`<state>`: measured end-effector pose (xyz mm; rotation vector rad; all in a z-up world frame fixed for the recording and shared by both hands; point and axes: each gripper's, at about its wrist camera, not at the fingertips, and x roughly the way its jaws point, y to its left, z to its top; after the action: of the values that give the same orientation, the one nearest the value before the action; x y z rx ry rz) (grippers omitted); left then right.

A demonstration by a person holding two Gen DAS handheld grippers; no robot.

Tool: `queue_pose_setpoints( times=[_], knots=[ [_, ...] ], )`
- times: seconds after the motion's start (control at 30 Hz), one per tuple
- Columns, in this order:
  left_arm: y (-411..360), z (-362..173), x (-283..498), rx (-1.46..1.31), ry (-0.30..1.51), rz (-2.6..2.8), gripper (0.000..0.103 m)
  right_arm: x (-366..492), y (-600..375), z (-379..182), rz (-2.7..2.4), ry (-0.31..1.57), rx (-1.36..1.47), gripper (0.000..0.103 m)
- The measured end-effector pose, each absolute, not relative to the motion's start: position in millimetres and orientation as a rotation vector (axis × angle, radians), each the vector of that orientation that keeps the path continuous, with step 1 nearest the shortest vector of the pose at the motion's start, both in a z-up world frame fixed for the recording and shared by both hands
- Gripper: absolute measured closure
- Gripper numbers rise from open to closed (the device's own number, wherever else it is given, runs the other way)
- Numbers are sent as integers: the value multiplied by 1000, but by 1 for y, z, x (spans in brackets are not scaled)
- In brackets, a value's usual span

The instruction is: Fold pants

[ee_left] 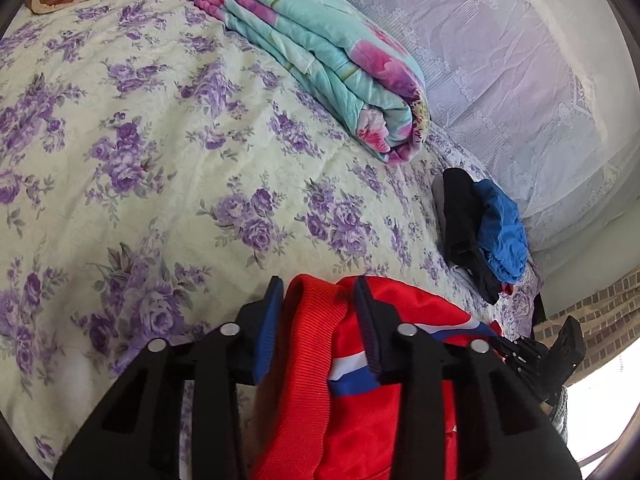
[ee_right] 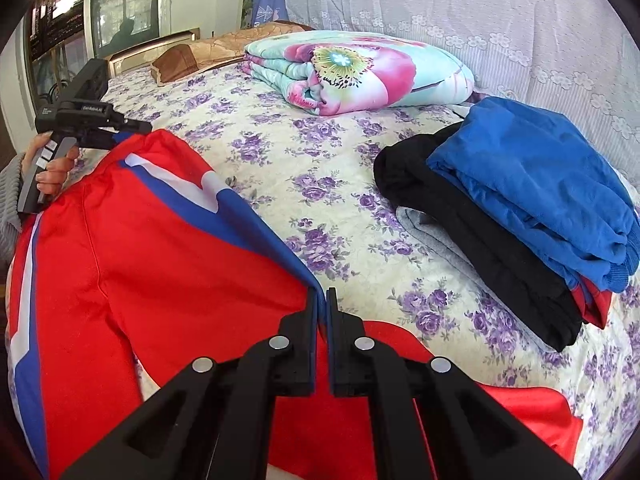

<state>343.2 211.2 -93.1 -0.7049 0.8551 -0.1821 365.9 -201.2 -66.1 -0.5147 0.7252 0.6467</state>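
The left tongs (ee_left: 316,284) pinch the red pants' (ee_right: 160,264) ribbed waistband. The right tongs (ee_right: 322,296), pressed together, nip their blue-striped edge above the bed (ee_right: 320,160).

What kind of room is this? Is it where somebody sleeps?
Most likely a bedroom. There is a bed with a cream cover printed with purple flowers, a folded turquoise and pink flowered quilt lying on it, and a brown pillow near the headboard. White lace curtains hang behind.

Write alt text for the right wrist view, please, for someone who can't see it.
The right gripper pinches the edge of red pants with blue and white stripes, spread over a floral bedspread. A hand holds the left gripper at their far side; folded clothes lie to the right.
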Motion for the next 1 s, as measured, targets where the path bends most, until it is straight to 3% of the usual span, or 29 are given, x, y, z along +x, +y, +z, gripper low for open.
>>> queue_pose_setpoints(
  times=[0.17,0.37,0.67,1.0],
  knots=[
    [205,-68,330,-617,813,-211,87,360,-205,-60,641,714,-482,99],
    [207,-48,312,-628,777,-255,88,326,-216,-42,639,664,-448,99],
    [215,-32,252,-667,717,-336,89,208,-227,-31,681,605,-417,99],
    [224,-64,161,-781,762,-344,95,111,-238,-71,709,648,-379,99]
  ],
)
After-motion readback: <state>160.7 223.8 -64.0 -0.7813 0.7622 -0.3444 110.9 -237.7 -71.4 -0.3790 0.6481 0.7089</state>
